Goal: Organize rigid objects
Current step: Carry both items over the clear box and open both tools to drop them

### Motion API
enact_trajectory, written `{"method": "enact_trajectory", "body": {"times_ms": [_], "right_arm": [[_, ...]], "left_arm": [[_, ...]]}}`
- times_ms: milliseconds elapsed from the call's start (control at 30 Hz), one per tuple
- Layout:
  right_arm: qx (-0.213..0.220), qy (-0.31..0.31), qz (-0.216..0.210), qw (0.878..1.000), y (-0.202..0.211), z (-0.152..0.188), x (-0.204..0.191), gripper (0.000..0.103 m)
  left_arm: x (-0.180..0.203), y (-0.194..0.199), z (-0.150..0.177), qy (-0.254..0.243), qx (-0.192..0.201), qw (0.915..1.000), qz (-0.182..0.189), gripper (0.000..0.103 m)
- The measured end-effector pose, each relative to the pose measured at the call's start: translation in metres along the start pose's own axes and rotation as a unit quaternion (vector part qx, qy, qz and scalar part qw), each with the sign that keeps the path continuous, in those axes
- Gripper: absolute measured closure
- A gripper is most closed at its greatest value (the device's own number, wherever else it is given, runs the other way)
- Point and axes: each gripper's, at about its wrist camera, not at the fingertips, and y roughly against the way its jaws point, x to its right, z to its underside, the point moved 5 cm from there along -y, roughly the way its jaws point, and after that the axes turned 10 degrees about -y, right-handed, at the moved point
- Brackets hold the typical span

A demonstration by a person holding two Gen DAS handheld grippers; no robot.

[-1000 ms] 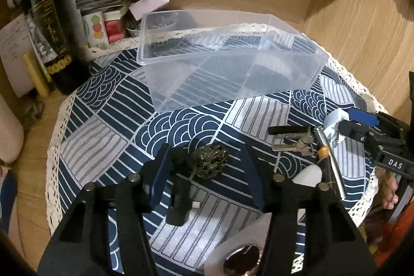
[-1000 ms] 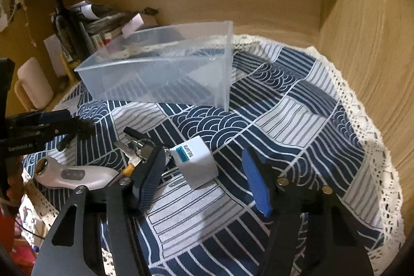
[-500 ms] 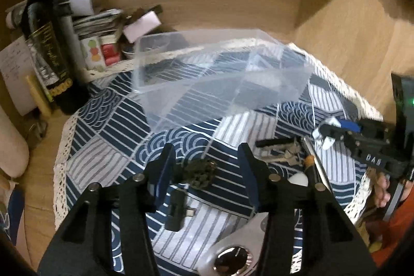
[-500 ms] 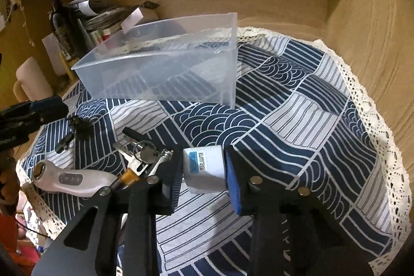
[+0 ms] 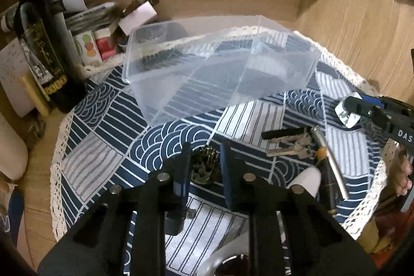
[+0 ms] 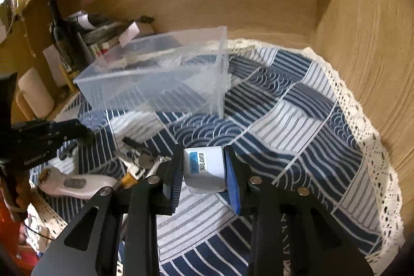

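My left gripper (image 5: 205, 166) is shut on a dark spiky metal ornament (image 5: 205, 167) and holds it just above the blue patterned cloth. My right gripper (image 6: 203, 168) is shut on a white travel adaptor (image 6: 204, 168) and holds it above the cloth; the adaptor also shows at the right of the left wrist view (image 5: 346, 113). A clear plastic box (image 5: 220, 64) stands empty at the back of the cloth, also seen in the right wrist view (image 6: 160, 84).
Keys (image 5: 289, 144), a metal pen-like tool (image 5: 328, 167) and a white handheld device (image 6: 75, 184) lie on the cloth (image 6: 297, 126). A dark bottle (image 5: 44, 48) and stacked papers and boxes (image 5: 90, 25) stand at the back left. Wooden walls enclose the back and right.
Both grippers have closed: the left on the spiky ornament, the right on the white adaptor. Both have risen a little from the cloth with their objects.
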Motion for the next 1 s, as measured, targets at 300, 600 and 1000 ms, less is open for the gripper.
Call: {"method": "enact_trajectory", "body": {"times_ms": [300, 600, 1000], "right_arm": [[0.056, 0.027, -0.007, 0.998, 0.019, -0.042, -0.024, 0.076], [0.092, 0.044, -0.036, 0.994, 0.017, -0.092, -0.055, 0.076], [0.045, 0.050, -0.038, 0.997, -0.038, -0.114, -0.065, 0.076]], "left_arm": [[-0.016, 0.036, -0.028, 0.015, 0.059, 0.9981, -0.007, 0.082], [-0.049, 0.057, -0.061, 0.047, 0.104, 0.9932, -0.021, 0.082], [-0.073, 0.020, -0.092, 0.060, 0.078, 0.9949, -0.022, 0.082]]}}
